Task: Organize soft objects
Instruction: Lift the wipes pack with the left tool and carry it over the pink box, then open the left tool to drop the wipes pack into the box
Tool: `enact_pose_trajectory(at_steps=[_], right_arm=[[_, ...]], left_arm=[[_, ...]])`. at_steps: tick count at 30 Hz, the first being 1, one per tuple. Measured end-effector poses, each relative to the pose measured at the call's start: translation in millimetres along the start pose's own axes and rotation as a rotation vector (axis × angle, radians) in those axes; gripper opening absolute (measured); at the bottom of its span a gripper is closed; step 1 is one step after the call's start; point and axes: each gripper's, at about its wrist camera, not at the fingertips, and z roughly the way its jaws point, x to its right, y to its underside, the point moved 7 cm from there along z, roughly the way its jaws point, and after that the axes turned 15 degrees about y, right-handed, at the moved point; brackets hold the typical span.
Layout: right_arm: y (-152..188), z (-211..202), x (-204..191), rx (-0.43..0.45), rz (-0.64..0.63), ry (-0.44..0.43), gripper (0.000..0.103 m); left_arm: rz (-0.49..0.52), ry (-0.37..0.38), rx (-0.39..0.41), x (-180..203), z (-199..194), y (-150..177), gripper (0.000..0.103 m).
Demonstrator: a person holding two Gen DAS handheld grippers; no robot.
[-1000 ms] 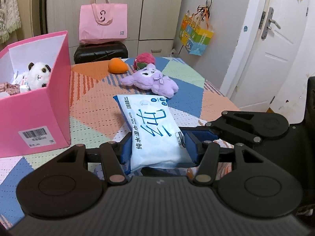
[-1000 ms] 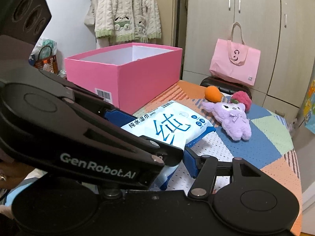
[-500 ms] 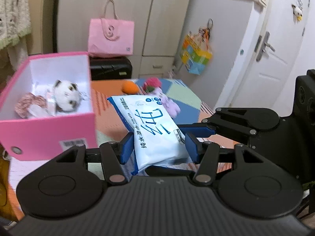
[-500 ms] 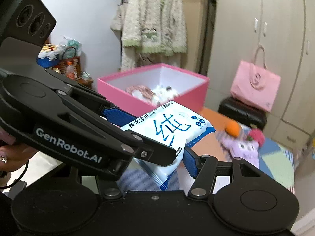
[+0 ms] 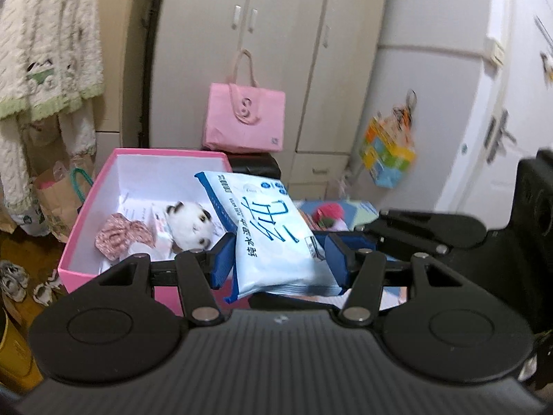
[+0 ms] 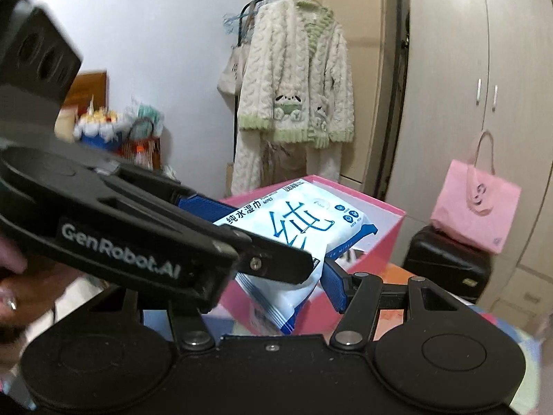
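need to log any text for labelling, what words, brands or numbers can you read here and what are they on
"纯" in large blue, on the wipes pack
"纯水湿巾" along the pack's edge
"PURE WATER WIPES" beside that, small and only just readable
"GenRobot.AI" on the left tongs' arm, seen in the right wrist view
Small icons and fine print on the pack: too small to read
Mark on the pink tote bag: a swirl logo, with a corner label too small to read

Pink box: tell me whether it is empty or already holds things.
Not empty. The open pink box holds a white panda plush, a pink patterned fabric piece and some papers; the wipes pack is still held above it.
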Motion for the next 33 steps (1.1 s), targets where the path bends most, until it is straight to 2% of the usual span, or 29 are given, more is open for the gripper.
enact_pose_trajectory(at_steps=[7,11,18,23,33], right_arm=[[-26,51,3,-0.002,-0.008,-0.039,0.065],[-33,84,6,-0.044,0.036,-0.099,0.065],[-23,134,-1,-0.153,0.041,-0.174,0.065],[-18,151,-4,-0.201,0.017,-0.19,0.065],[-10,156,-3,-0.243,-0.045,-0.184,0.065]], left_arm=[[-0.02,-0.034,0.044,-45,18,-23,0.054],[-0.104,-0.057,0.073,-75,28,-23,0.054],[-0.203,-0.085,0.028,-118,47,-11,0.054],[-0.221,-0.081,-0.008,-129,55,-5,0.053],[-0.248,-0.056,-0.039,-131,63,2,0.054]])
